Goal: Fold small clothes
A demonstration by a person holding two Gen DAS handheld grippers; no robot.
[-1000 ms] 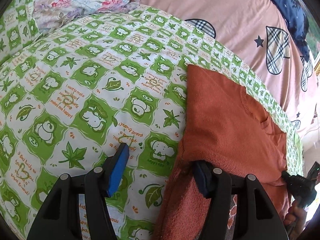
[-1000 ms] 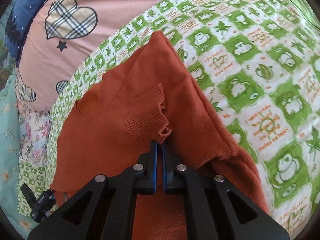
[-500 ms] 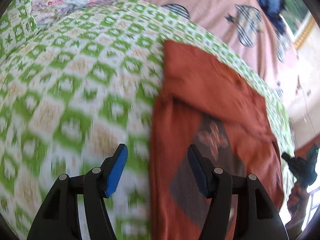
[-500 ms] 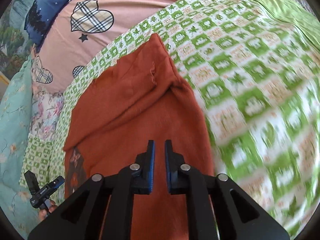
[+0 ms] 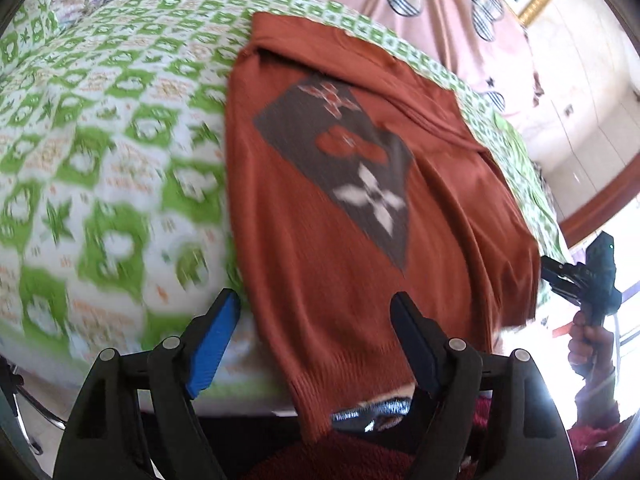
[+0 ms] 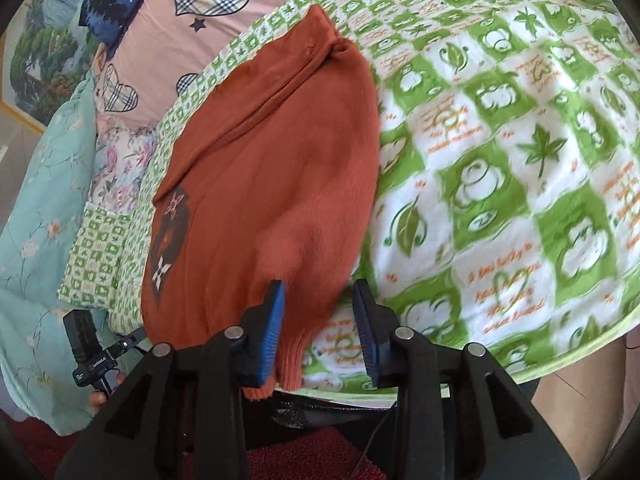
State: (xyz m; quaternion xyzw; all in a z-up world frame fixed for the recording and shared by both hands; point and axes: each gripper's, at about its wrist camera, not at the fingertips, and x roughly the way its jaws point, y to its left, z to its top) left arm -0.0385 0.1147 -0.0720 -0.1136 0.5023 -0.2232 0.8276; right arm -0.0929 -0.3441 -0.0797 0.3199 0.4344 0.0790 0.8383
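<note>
An orange-brown sweater (image 5: 320, 248) is lying flat on a bed covered by a green and white checked blanket (image 5: 104, 128), with its ribbed hem hanging over the near edge of the bed. One sleeve is lying folded across the upper part of the sweater, and a grey diamond patch with a white flower is showing on its front. Beyond the blanket, a pink cover (image 6: 160, 32) printed with plaid hearts is lying across the far part of the bed.

The left tool (image 5: 316, 316) is hovering over the hem end of the sweater with its jaws spread wide; they have just been opening, and they are pressing on nothing, the cloth lying below them. The right tool (image 6: 320, 308) is standing at the sweater's other lower edge, its jaws partly apart and just having opened, gripping nothing. The person's hand (image 5: 588, 340) is holding the right tool's handle at the edge of the left wrist view.
</note>
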